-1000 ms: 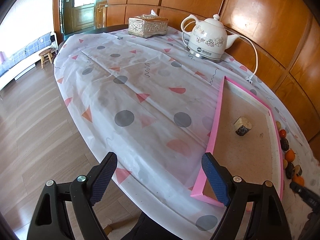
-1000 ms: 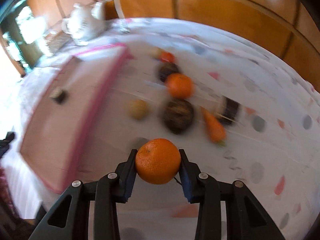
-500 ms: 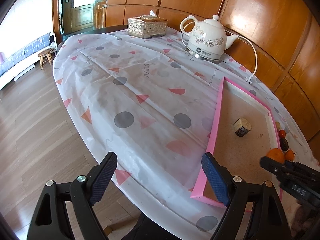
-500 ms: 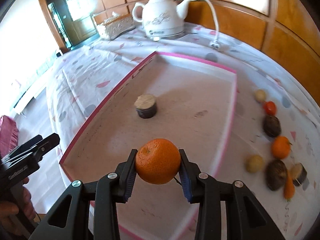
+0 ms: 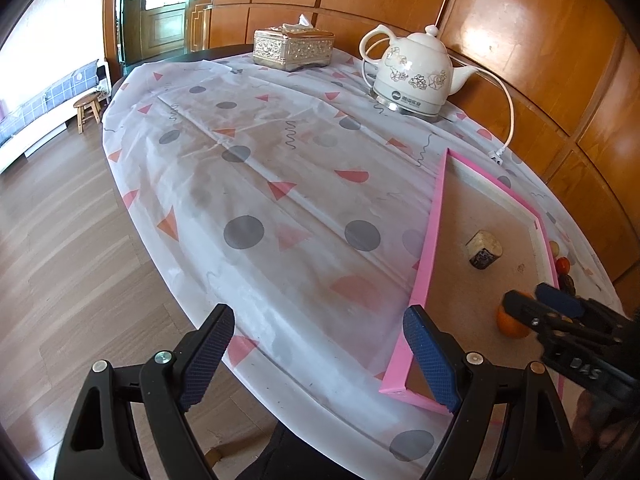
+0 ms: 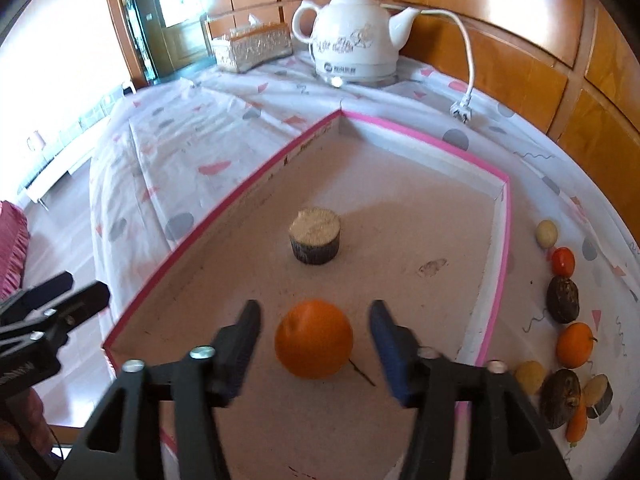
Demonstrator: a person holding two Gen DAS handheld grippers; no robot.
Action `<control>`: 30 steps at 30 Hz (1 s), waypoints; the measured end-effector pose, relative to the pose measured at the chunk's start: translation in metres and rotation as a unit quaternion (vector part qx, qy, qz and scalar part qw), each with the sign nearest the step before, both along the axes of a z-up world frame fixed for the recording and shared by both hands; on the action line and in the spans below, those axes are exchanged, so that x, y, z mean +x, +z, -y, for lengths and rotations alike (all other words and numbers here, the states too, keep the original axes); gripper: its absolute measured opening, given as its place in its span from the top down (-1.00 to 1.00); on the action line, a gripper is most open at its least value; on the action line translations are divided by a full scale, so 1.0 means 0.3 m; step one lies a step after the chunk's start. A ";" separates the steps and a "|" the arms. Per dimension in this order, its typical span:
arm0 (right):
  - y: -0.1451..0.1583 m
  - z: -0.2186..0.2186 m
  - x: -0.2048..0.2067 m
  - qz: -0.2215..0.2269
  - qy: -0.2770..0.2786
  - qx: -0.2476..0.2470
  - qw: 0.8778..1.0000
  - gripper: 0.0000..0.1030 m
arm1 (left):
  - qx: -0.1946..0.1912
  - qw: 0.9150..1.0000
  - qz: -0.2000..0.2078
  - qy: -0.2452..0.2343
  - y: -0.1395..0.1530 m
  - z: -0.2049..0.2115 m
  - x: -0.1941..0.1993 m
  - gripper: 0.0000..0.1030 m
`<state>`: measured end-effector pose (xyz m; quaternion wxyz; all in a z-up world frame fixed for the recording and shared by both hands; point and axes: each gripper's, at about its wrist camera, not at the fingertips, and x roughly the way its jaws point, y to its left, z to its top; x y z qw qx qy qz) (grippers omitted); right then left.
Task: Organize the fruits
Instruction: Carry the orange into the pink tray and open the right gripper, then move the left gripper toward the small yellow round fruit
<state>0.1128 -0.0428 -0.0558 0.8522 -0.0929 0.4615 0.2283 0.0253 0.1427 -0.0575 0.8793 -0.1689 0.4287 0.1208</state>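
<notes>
Releasing orange (image 6: 314, 344) onto tray (image 6: 400, 128) floor: right gripper (image 6: 316, 344) jaws opening, fruit between but clear of both pads, likely so it settles beside wood stub (image 6: 315, 240). Left gripper (image 5: 320, 360) idle at tray corner, jaws wide, empty. Remaining produce (image 6: 564, 300) lined outside tray on patterned bench (image 5: 280, 160); kettle (image 5: 416, 76), tissue box (image 5: 294, 48) behind; wood-panelled room.
</notes>
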 end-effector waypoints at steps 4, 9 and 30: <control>0.051 0.049 -0.026 0.019 -0.010 0.005 1.000 -0.26 | 0.003 1.000 0.006 -0.008 0.014 0.017 -0.002 -0.69; 0.098 0.172 -0.058 0.034 -0.050 0.009 0.998 -0.26 | 0.009 1.000 0.014 -0.026 0.031 0.051 -0.003 -0.69; 0.161 0.801 -0.190 0.040 -0.236 -0.068 0.969 -0.26 | 0.040 0.994 0.031 -0.095 0.073 0.184 -0.008 -0.70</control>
